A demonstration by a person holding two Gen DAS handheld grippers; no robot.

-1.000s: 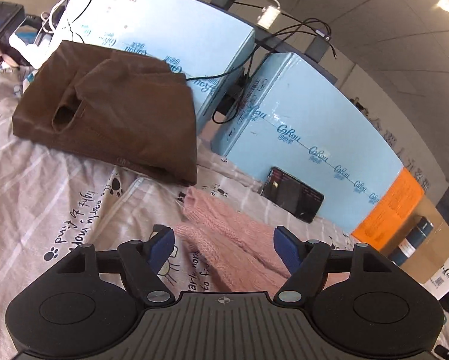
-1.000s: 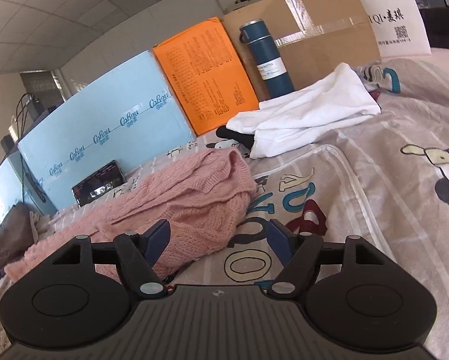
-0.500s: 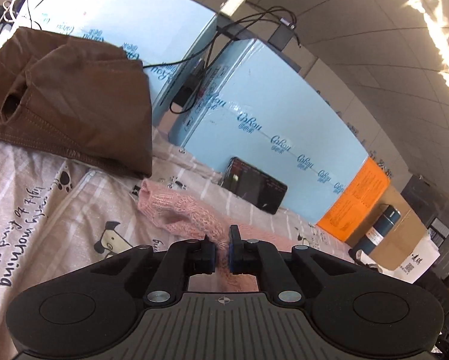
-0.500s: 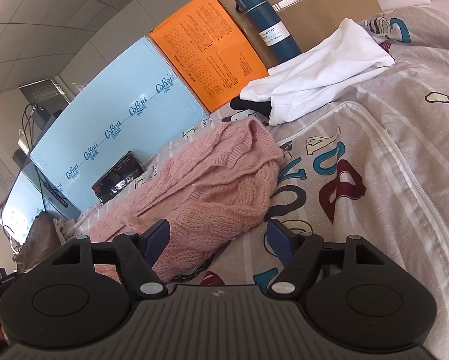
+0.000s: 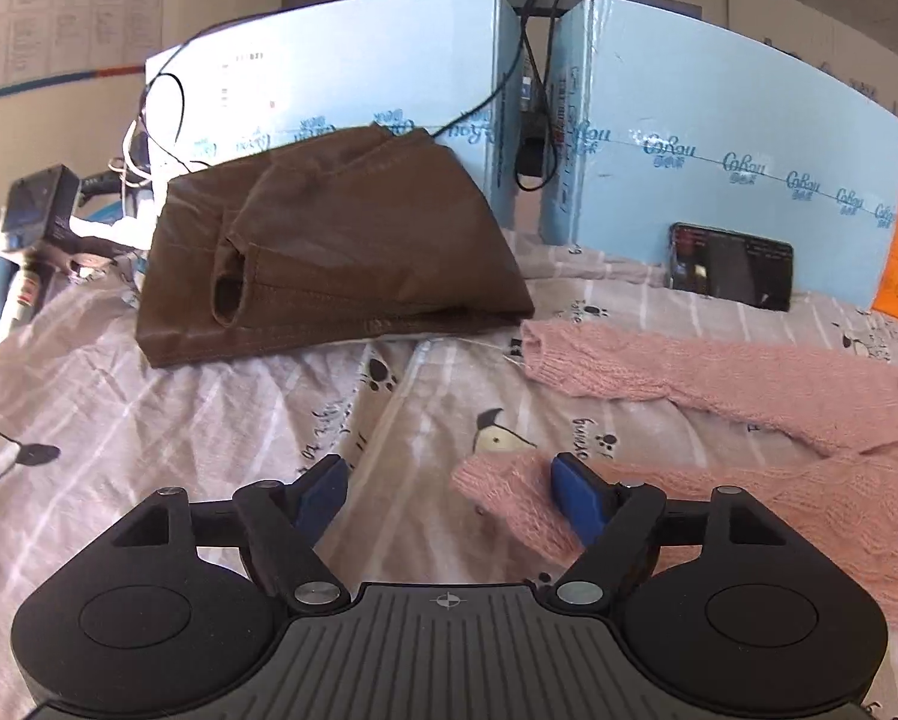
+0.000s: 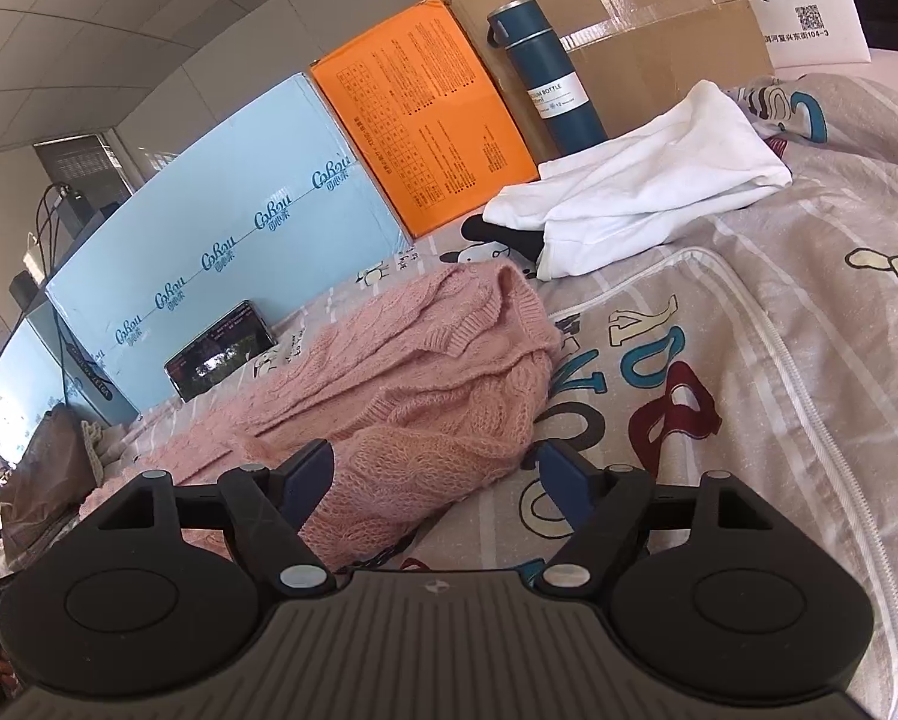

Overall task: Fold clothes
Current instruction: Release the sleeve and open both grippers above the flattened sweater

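pink sweater (image 6: pixel 425 372) is lying bunched on the printed bedsheet (image 6: pixel 778 360), its body sitting in front of the blue boxes (image 6: pixel 221 240) w/ both sleeves stretching toward the brown garment (image 5: pixel 329 240). near sleeve cuff (image 5: pixel 508 480) is lying partly between the left gripper (image 5: pixel 449 489) fingers; jaws are opening, standing wide, right pad (image 5: pixel 574 495) touching or just over the knit, no pinch. right gripper (image 6: pixel 434 480) jaws are also opening, wide, w/ the sweater's lower edge lying between them, left pad (image 6: pixel 308 480) beside the knit, not pressing. far sleeve cuff (image 5: pixel 538 348) is ending just beside the brown garment's corner. phone (image 5: pixel 730 264) is leaning on a blue box behind the sleeves. white garment (image 6: pixel 640 192) is lying folded beyond the sweater, near the orange box (image 6: pixel 425 114) and teal bottle (image 6: pixel 547 78); cardboard box (image 6: pixel 658 12) behind.
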